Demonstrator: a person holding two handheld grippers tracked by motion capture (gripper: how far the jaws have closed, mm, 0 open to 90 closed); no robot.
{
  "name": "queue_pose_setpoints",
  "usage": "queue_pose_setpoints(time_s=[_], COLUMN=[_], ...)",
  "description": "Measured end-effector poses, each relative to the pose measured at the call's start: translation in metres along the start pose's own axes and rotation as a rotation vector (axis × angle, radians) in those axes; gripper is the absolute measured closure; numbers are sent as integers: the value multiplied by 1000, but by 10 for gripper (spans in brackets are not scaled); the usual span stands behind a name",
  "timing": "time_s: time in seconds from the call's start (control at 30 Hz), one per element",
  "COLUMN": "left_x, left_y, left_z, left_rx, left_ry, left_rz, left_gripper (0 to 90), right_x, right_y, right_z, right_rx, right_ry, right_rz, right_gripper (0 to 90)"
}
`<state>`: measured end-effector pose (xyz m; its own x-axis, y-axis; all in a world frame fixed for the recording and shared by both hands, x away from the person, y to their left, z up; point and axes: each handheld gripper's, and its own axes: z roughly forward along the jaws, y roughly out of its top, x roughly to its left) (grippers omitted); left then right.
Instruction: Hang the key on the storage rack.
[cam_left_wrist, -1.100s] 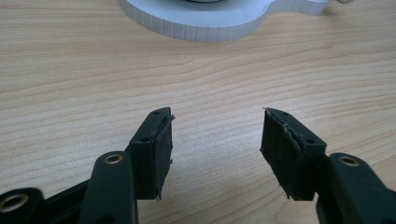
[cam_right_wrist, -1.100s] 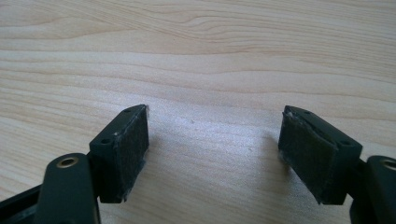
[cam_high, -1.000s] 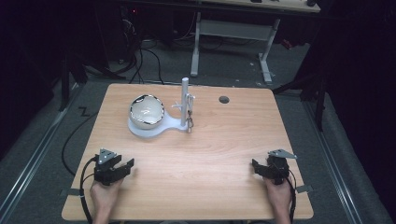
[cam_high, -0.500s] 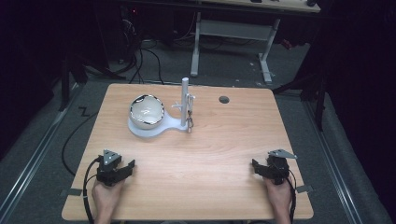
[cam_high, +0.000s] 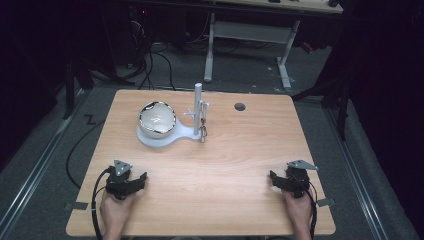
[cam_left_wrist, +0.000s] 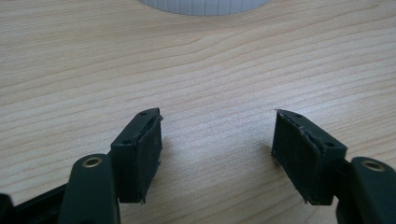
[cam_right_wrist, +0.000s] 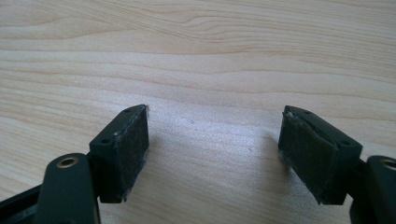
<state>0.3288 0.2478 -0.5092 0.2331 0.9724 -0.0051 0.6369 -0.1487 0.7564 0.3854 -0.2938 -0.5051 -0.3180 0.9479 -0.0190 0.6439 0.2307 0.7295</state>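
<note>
A shiny round bowl (cam_high: 157, 119) sits on a white base (cam_high: 150, 139) at the back middle of the wooden table (cam_high: 230, 165). A white post (cam_high: 197, 107) rises from the same base, with a small metal piece (cam_high: 203, 129) hanging on its side arm. My left gripper (cam_high: 134, 181) rests near the front left corner, open, with bare wood between its pads (cam_left_wrist: 149, 149). The base's white edge (cam_left_wrist: 205, 5) shows at the top of the left gripper view. My right gripper (cam_high: 278, 181) rests near the front right corner, open over bare wood, pads (cam_right_wrist: 133, 144) wide apart.
A dark round hole (cam_high: 240, 106) is set in the tabletop at the back right. Beyond the table stand a white desk frame (cam_high: 250, 37) and cables (cam_high: 160, 60) on the grey floor. Cables (cam_high: 95, 200) trail from both grippers over the front edge.
</note>
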Motion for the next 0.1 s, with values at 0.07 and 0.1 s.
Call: queue_pose_setpoints(time_s=[0.07, 0.1], left_x=[0, 0], left_y=[0, 0], left_z=[0, 0], left_rx=[0, 0], left_ry=[-1, -1], left_rz=[0, 0], left_gripper=[326, 323], right_x=[0, 0], right_y=[0, 0], right_z=[0, 0], right_rx=[0, 0], right_ry=[0, 1], right_rz=[0, 2], right_gripper=[245, 245])
